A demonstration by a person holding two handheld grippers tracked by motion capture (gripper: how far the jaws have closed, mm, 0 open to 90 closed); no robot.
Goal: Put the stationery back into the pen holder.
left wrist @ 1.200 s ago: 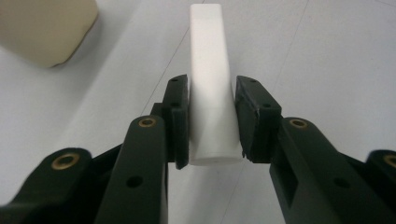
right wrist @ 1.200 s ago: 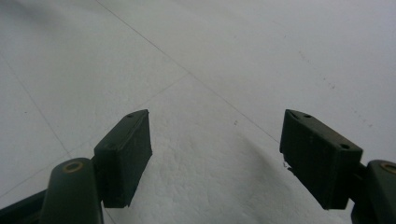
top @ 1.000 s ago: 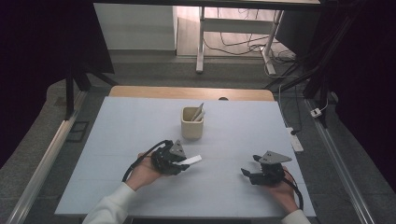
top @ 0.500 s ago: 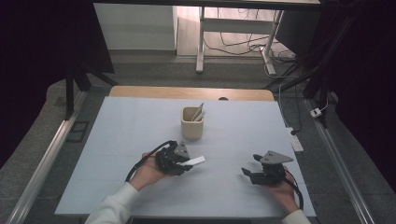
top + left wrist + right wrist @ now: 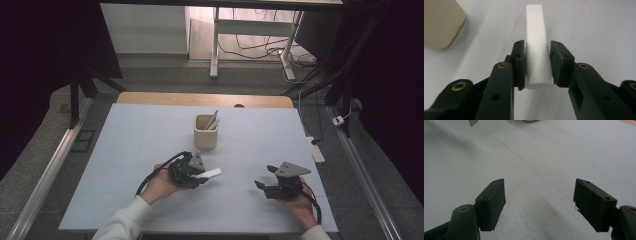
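Observation:
My left gripper (image 5: 199, 176) is shut on a white flat stick (image 5: 212, 173), which juts out to the right over the table. In the left gripper view both pads press the white stick (image 5: 537, 47) on its two sides, and the left gripper (image 5: 537, 63) hangs just above the table. A beige cup (image 5: 205, 132) stands behind it near the table's middle with two grey-white sticks (image 5: 213, 121) leaning in it; a corner of the cup (image 5: 441, 22) appears at upper left. My right gripper (image 5: 266, 177) rests at the front right, open, with bare table between its jaws (image 5: 539, 202).
The pale blue table top (image 5: 150, 135) has a wooden strip (image 5: 205, 99) along its far edge. Metal rails (image 5: 47, 175) run down both sides. A white power strip (image 5: 316, 150) lies off the right edge, with desk legs and cables on the floor behind.

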